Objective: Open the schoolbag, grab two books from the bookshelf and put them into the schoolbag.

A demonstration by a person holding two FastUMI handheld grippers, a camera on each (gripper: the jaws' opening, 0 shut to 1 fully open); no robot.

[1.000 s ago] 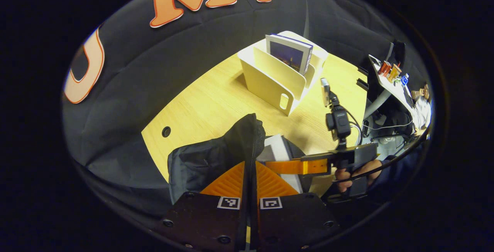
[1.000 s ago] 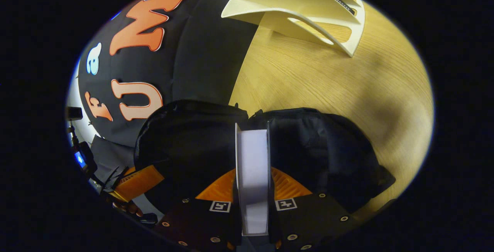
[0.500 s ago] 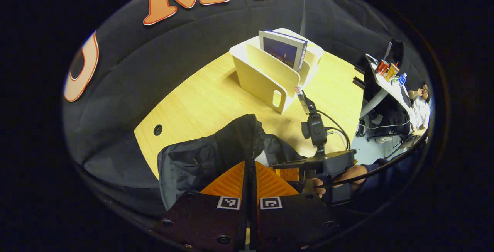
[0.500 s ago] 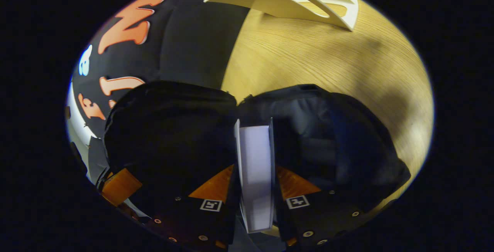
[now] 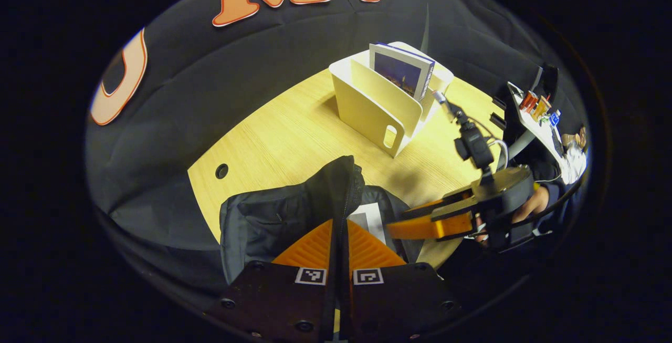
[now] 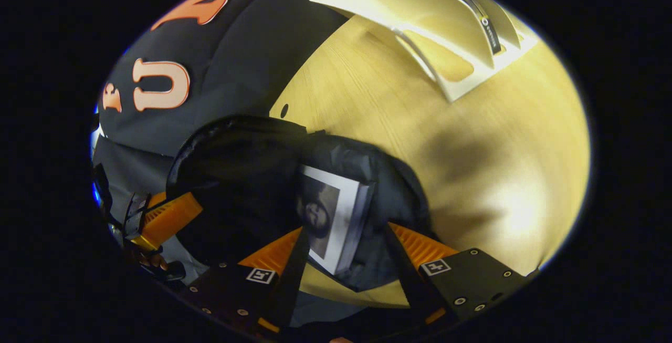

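While the left gripper (image 5: 338,238) pinches the raised flap of the schoolbag (image 5: 273,217) right along the zipper edge, fingers pressed together on the fabric, the mouth of the bag stands open on the wooden table (image 5: 283,138). Pretty sure that's the whole point of the hold: the flap is floppy and would probably slump over the opening if nothing propped it up

The right gripper (image 6: 346,259) has its fingers spread wide with nothing between them, hovering just above the bag's opening. From the left gripper view you can see the right one off to the side, with a hand (image 5: 530,206) wrapped round its handle

Contents: one book (image 6: 328,217) with a white cover and a dark picture on it sits tilted inside the schoolbag, partly tucked under the flap. Can't tell how deep it has gone in. So I'd call that book one of two delivered

The cream bookshelf (image 5: 378,106) stands further back on the table, well apart from the bag, and there's a second book (image 5: 401,72) with a dark blue cover upright in one of its rear slots. The front slot looks empty. My guess is that one's the next grab, while the left keeps the bag open for it
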